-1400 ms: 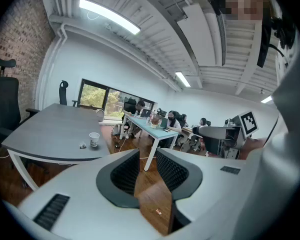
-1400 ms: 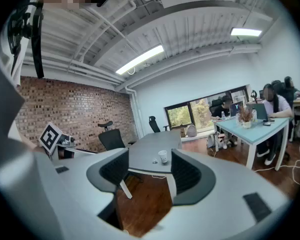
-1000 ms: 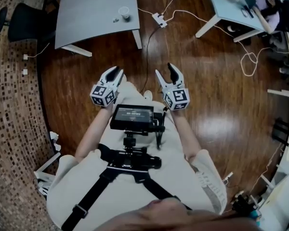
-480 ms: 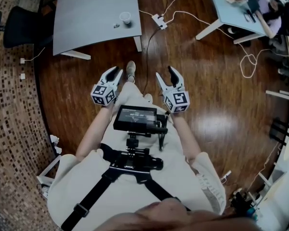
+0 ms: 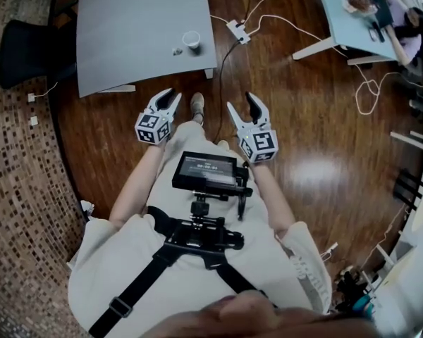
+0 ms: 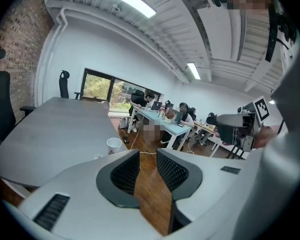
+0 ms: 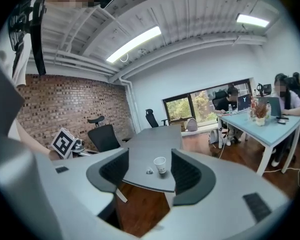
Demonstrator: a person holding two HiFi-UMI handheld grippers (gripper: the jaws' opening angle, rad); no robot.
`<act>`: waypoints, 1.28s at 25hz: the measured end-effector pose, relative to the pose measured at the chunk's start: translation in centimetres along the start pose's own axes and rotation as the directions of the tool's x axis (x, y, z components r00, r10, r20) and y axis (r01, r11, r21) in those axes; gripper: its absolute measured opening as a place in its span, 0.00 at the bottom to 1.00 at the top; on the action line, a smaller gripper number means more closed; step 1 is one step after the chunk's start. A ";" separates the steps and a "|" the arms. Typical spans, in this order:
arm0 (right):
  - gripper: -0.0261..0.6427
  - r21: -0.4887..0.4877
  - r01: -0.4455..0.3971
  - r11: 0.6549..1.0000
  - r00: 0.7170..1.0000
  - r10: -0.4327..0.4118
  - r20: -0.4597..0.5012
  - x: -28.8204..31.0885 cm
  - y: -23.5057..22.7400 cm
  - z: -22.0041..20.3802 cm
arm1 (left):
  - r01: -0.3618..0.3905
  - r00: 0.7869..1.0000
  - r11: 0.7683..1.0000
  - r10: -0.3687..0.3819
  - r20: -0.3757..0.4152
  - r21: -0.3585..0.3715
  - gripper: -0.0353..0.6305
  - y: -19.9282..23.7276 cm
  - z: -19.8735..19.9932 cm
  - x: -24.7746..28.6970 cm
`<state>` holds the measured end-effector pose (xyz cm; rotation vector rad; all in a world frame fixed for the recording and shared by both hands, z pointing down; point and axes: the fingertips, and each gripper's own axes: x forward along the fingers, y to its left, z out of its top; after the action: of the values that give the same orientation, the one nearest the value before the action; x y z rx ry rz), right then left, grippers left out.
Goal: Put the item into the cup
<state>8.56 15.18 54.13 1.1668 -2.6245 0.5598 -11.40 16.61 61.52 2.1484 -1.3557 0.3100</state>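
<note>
Head view, grippers: The left gripper [image 5: 170, 94] and right gripper [image 5: 240, 101] are held side by side in front of the person's chest, both pointing towards the grey tabletop [image 5: 134, 27].
Head view, cup: A white paper cup [image 5: 191, 40] stands upright near the tabletop's near edge, well apart from both grippers.
Head view, item: A small pale item [image 5: 176, 50] lies on the tabletop just beside the cup, on its left.
Head view, surroundings: A black office chair [image 5: 25, 51] sits to the left of the tabletop; a shoe [image 5: 197, 104] shows on the wooden floor [image 5: 317, 118] between the grippers.
Left gripper view, jaws: The left gripper [image 6: 148, 153] stands with its jaws apart by a modest gap, with only floorboards seen through it.
Left gripper view, cup: The cup [image 6: 114, 145] stands on the tabletop [image 6: 55, 129], left of the jaws and beyond them.
Left gripper view, item: A faint speck [image 6: 98, 156] left of the cup may be the item; it is too small to be sure.
Right gripper view, jaws: The right gripper [image 7: 149, 156] is spread wide, gripping nothing.
Right gripper view, cup and item: The cup [image 7: 160, 164] and the item [image 7: 149, 171] are framed in the gap between the jaws, far off on the tabletop [image 7: 150, 139], item just left of cup.
Right gripper view, background: A black chair [image 7: 105, 136] stands before a brick wall [image 7: 65, 109].
</note>
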 end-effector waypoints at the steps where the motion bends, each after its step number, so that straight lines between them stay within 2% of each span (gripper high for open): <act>1: 0.46 -0.002 -0.001 1.000 1.000 0.001 -0.005 0.9 0.1 0.5 | 0.002 1.000 1.000 -0.002 -0.011 0.000 0.21 1.0 0.2 0.6; 12: 0.46 0.007 0.061 0.998 0.998 -0.060 -0.030 10.4 -0.7 2.6 | 0.078 0.993 0.997 -0.078 -0.086 -0.006 0.21 8.8 2.0 6.1; 21: 0.46 0.032 0.112 0.993 0.994 -0.112 -0.010 11.8 -2.1 4.0 | 0.140 0.978 0.990 -0.132 -0.159 0.037 0.22 9.6 2.1 8.2; 32: 0.46 0.038 0.134 0.990 0.991 -0.133 -0.033 13.2 -3.6 3.1 | 0.156 0.972 0.986 -0.142 -0.189 0.062 0.24 11.2 2.2 9.9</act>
<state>2.40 2.89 56.71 1.3230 -2.4978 0.6009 -16.98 4.29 68.36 2.2084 -1.0889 0.4944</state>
